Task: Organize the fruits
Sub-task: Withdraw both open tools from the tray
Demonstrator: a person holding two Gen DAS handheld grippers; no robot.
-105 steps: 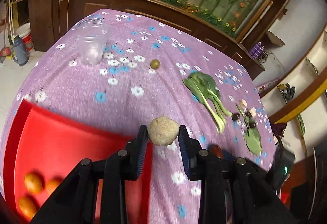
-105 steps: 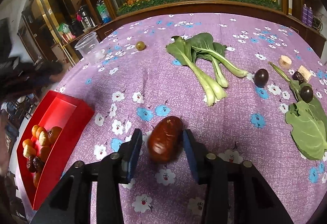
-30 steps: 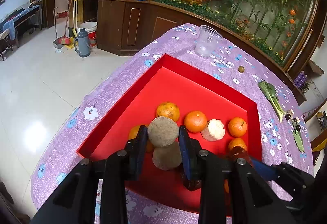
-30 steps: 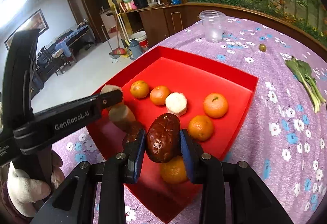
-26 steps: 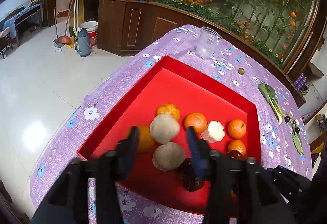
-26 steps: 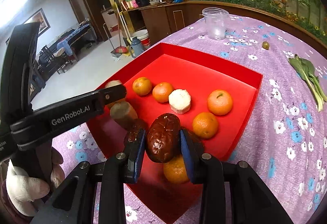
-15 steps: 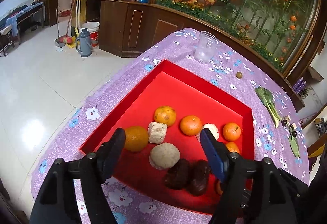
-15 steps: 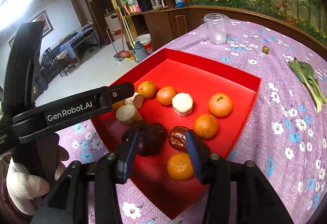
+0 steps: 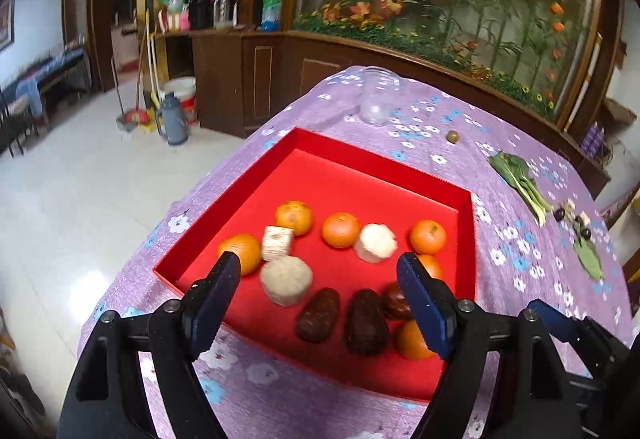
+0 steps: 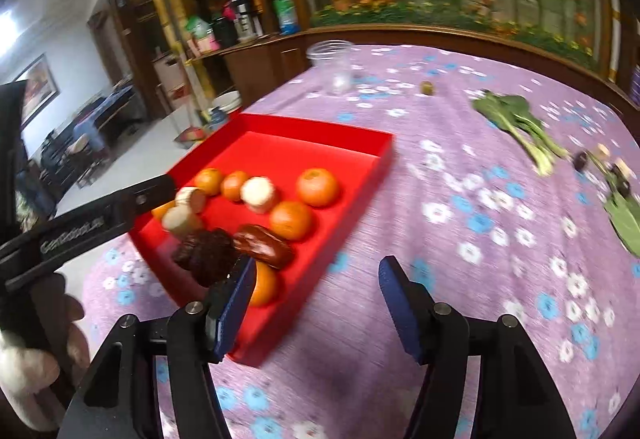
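A red tray (image 9: 360,159) holds several oranges (image 9: 340,229), a tan round fruit (image 9: 286,279), white peeled pieces (image 9: 376,243) and dark red dates (image 9: 366,319). My left gripper (image 9: 318,271) hovers over the tray's near edge, its jaws opening wide, with nothing between the pads. My right gripper (image 10: 316,267) is beside the tray (image 10: 320,129), over the purple cloth. Its jaws are opening and empty. The glossy date (image 10: 262,243) lies in the tray next to an orange (image 10: 290,219). A small green fruit (image 10: 428,87) sits alone on the cloth.
A clear plastic cup (image 10: 334,67) stands beyond the tray. Bok choy (image 10: 516,123), small dark fruits (image 10: 580,161) and a leaf (image 10: 624,219) lie at the right. The table edge drops to a tiled floor (image 9: 60,199) on the left. A wooden cabinet runs behind.
Both grippers let go: the tan fruit and the glossy date now lie in the tray. Both jaws opened and drew back, the right one swinging right over the cloth.
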